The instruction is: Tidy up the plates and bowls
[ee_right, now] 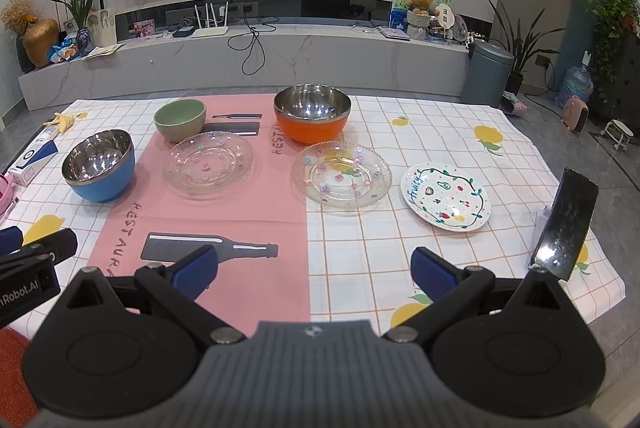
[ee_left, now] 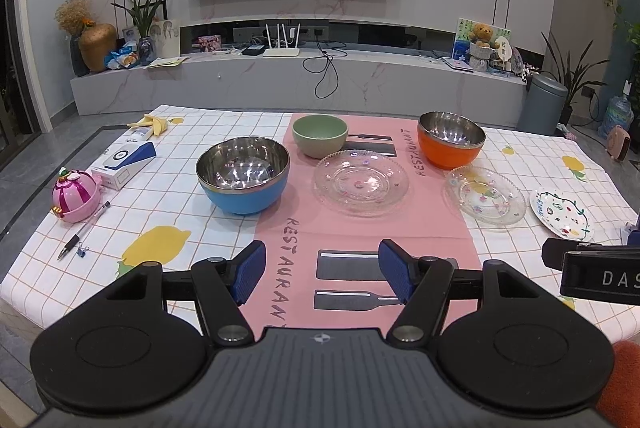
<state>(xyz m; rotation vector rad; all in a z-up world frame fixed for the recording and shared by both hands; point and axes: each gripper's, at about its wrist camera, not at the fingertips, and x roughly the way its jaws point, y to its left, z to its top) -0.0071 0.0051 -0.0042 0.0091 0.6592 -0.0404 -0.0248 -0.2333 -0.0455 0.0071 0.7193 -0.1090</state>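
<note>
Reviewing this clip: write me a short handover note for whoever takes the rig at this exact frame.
Left gripper: open, empty, low over the near table edge.
Right gripper: open, empty, likewise.
Bowls: blue bowl at left, green bowl behind the left glass plate, orange bowl further right.
Plates: second glass plate in front of the orange bowl, painted plate rightmost.
Done: nothing stacked; every piece sits apart.
Left: gather bowls together and plates together. A phone stands propped at the right edge; mind it.
</note>
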